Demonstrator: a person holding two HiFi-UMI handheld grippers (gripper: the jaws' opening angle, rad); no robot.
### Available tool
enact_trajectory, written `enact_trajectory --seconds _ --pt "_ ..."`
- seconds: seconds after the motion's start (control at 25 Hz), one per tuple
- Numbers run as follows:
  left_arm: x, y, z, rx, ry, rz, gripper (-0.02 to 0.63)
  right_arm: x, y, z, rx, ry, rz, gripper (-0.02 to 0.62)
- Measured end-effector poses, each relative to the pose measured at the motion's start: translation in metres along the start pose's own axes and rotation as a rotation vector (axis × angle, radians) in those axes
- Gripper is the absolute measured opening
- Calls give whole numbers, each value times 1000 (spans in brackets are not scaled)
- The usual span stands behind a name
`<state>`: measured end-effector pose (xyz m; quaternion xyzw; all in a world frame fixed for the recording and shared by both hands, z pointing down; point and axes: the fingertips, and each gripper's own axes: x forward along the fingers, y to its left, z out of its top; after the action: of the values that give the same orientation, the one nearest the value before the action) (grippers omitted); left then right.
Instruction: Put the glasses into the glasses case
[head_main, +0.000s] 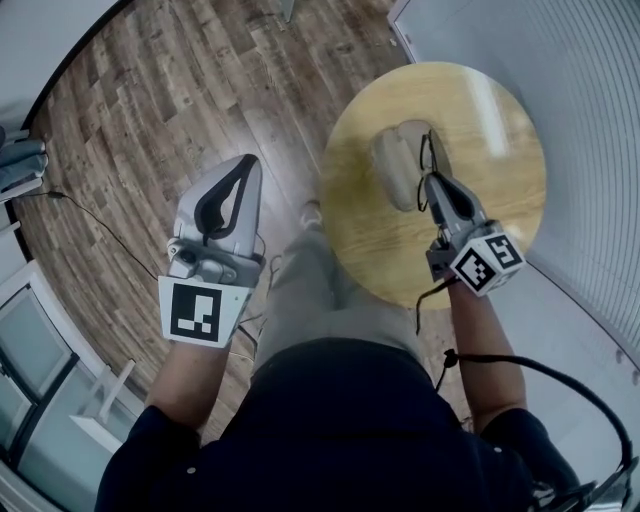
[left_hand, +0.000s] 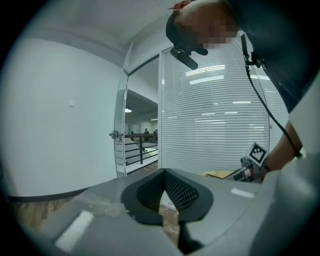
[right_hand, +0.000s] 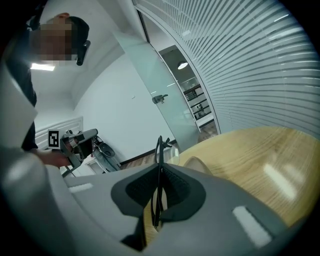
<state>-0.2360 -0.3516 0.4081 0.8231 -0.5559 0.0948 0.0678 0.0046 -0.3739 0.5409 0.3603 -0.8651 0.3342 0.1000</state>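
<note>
On the round wooden table (head_main: 500, 190) lies a grey glasses case (head_main: 398, 165), open side up. My right gripper (head_main: 432, 178) hovers just beside it, shut on the black-framed glasses (head_main: 427, 155), which stick out past the tips over the case. In the right gripper view the glasses (right_hand: 159, 147) stand edge-on between the jaws of the right gripper (right_hand: 160, 169), with the case (right_hand: 196, 165) just beyond. My left gripper (head_main: 246, 165) hangs over the floor left of the table. In its own view the left gripper (left_hand: 164, 172) is shut with nothing in it.
The table (right_hand: 260, 150) stands close to a glass wall with white blinds (head_main: 590, 120) on the right. Wood-plank floor (head_main: 180, 110) lies to the left, with a thin cable (head_main: 100, 225) across it and a white frame (head_main: 40, 350) at lower left.
</note>
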Motion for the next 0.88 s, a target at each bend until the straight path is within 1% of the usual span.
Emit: enact_trajectory --seconds 0.24,0.44,0.64,0.88 --pt "-1 2 -19 6 29 14 0 6 -12 -22 1 38 -1 28" --pt "4 -1 -26 9 31 12 2 15 -18 -28 -9 67 -8 28" --pt "-1 3 -39 -24 49 34 2 23 -20 -37 -21 106 -11 28" --pt "0 4 -52 -47 63 33 2 32 -19 -50 -47 165 -7 28"
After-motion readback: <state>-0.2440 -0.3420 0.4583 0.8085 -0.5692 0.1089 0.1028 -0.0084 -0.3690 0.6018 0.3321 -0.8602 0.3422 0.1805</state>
